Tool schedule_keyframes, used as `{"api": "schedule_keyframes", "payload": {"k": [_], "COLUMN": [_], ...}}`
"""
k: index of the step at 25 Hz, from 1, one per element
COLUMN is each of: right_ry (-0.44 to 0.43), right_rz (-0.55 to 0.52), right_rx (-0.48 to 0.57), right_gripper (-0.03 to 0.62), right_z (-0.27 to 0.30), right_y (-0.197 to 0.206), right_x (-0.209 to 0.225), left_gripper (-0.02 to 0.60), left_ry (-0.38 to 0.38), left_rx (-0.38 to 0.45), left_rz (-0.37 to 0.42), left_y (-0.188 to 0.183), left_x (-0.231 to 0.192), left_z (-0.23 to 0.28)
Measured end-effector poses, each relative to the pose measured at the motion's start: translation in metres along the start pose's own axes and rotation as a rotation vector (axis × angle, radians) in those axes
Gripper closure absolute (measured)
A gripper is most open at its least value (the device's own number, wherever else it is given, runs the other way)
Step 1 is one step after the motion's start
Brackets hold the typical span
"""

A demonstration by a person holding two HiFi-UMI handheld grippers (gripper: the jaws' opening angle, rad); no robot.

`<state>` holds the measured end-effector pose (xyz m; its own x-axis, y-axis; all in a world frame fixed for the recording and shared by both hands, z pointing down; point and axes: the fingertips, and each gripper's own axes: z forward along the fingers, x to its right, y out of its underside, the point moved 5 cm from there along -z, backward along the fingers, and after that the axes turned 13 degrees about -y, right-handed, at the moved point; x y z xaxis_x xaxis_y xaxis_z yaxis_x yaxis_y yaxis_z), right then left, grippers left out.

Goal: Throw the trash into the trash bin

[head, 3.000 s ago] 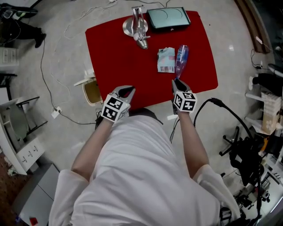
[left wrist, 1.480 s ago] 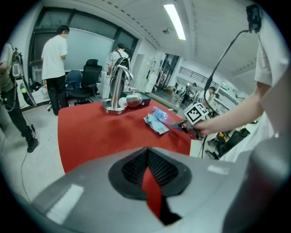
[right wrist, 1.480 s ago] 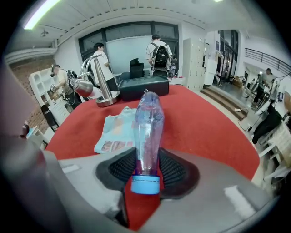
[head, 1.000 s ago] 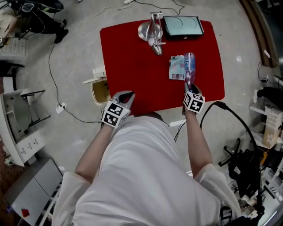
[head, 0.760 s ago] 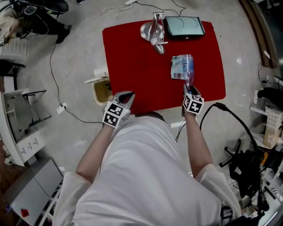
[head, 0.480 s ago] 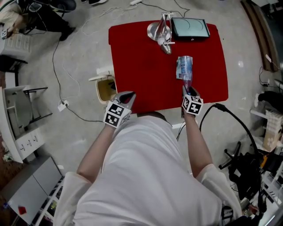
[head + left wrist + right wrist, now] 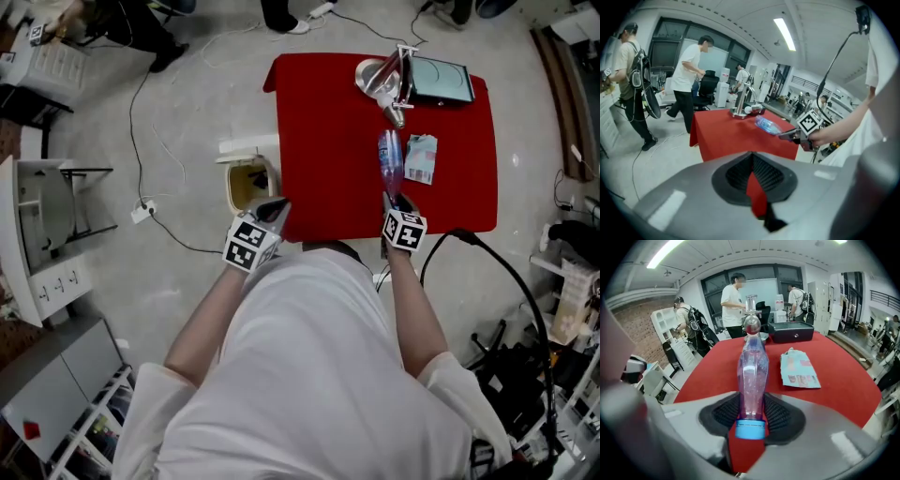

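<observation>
Bottle point(image 7: 390, 161) now left of packet point(image 7: 421, 157), print illegible

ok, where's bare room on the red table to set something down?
Freest: the left half of the red table, from its edge by the trash bin across to the bottle held in the right gripper. Also the near right corner, below the packet. Crowded: the far right, where the metal stand, black box and packet cluster.

You had a clear, violet-tinted, blue-capped bottle point(image 7: 752, 373) and a pale turquoise packet point(image 7: 799, 369) with pink print — the tablecloth point(image 7: 323, 131) was red, the bin point(image 7: 248, 183) cream-yellow.
</observation>
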<state>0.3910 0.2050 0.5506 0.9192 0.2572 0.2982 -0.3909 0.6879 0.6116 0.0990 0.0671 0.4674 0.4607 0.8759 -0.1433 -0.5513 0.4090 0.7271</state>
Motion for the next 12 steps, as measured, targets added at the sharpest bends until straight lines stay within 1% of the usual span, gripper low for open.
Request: {"api": "schedule_keyframes", "payload": {"k": [6,12], "right_ry": [-0.046,-0.104], "right_rz": [-0.04,-0.115], "right_rx": [-0.033,-0.071], "right_gripper": [0.441,0.441], "right_z": [0.023,0.039], "right_y": [0.0,-0.001], "right_x": [-0.049,-0.103], "left_gripper": [0.577,0.577], "left_ry": [-0.042,-0.072], "left_rx": [0.006,0.015], "left_rz": [-0.041,-0.09], "left_y": [0.018,0.039], "left_x": [-0.037,-0.065], "left_z": [-0.028,-0.057]}}
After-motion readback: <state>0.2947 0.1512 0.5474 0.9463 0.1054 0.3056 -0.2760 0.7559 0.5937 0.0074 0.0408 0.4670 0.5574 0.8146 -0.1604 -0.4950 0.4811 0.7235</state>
